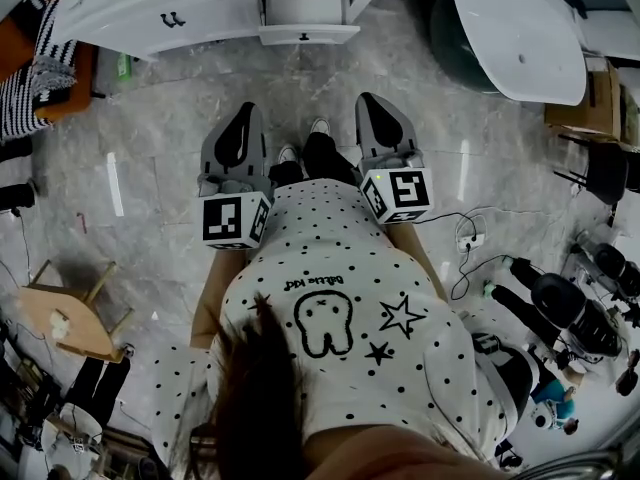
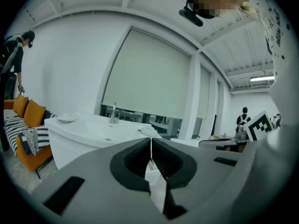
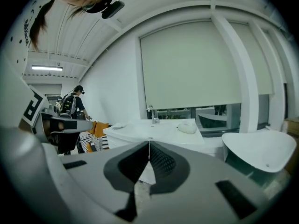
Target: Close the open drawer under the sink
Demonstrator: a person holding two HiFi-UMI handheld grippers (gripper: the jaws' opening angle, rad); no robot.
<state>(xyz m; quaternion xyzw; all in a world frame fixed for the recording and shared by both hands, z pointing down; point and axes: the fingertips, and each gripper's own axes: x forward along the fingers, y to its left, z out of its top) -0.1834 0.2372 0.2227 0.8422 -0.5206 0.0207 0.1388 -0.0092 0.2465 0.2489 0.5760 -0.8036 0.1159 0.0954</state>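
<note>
Both jaws closed on nothing: left gripper (image 1: 246, 113), right gripper (image 1: 370, 101); drawer (image 1: 308, 34) apparently open, well apart.

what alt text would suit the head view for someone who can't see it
Seen from above, a person in a dotted shirt holds the left gripper and right gripper forward, jaws shut and empty, toward a white sink cabinet whose drawer stands open, across a grey floor.

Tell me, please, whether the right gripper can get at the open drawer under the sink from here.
Probably not from here: the right gripper, jaws shut, hangs well short of the drawer. Only bare floor lies between them, so the way looks free once it is carried closer.
</note>
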